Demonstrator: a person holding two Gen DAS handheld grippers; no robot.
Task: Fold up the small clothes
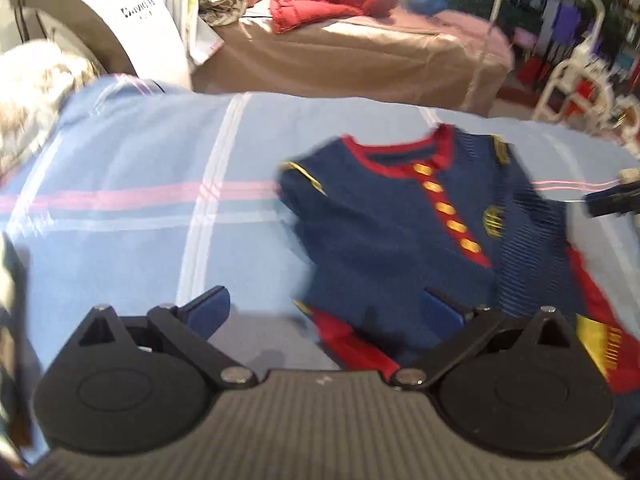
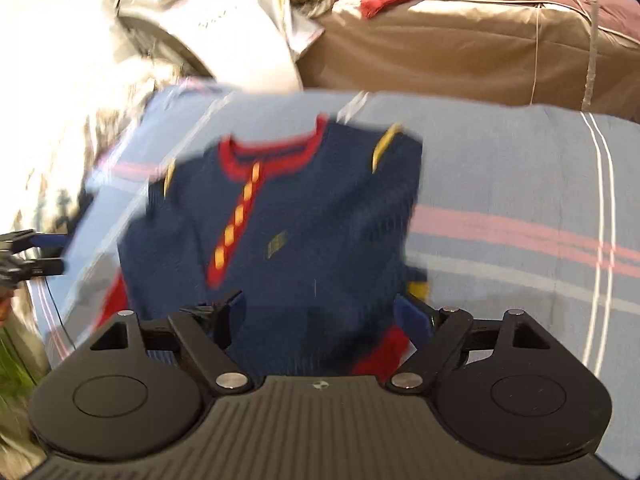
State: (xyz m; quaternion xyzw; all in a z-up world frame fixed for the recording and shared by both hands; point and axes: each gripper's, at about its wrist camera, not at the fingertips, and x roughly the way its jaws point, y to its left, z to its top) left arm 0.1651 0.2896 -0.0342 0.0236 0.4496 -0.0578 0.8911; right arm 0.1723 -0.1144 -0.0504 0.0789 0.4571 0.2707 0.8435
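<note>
Black linkage and blue pads of the left gripper [image 1: 322, 312] fill the bottom of the left wrist view, its jaws spread wide with nothing pinched: one pad hangs over bare sheet, the other over the lower part of the navy sweater [image 1: 420, 240]. That small sweater, with red collar, red button band and yellow buttons, lies face up right of centre on the blue plaid bedsheet [image 1: 140, 168], sleeves seemingly turned in, a red cuff showing at the lower right. At the right edge of the frame the other tool's tip peeks in. From the right wrist view, the right gripper [image 2: 320, 312] also stands spread and empty, both pads just above the sweater's hem area at bottom centre, collar toward the top of the frame. Both pictures are smeared, so whether the pads touch cloth cannot be told. Probably the next fold brings hem to collar. To do it well, each tool should take a bottom corner, pinch both layers with the tucked sleeve, lift evenly, and lay the hem squarely under the collar without dragging the sheet.
</note>
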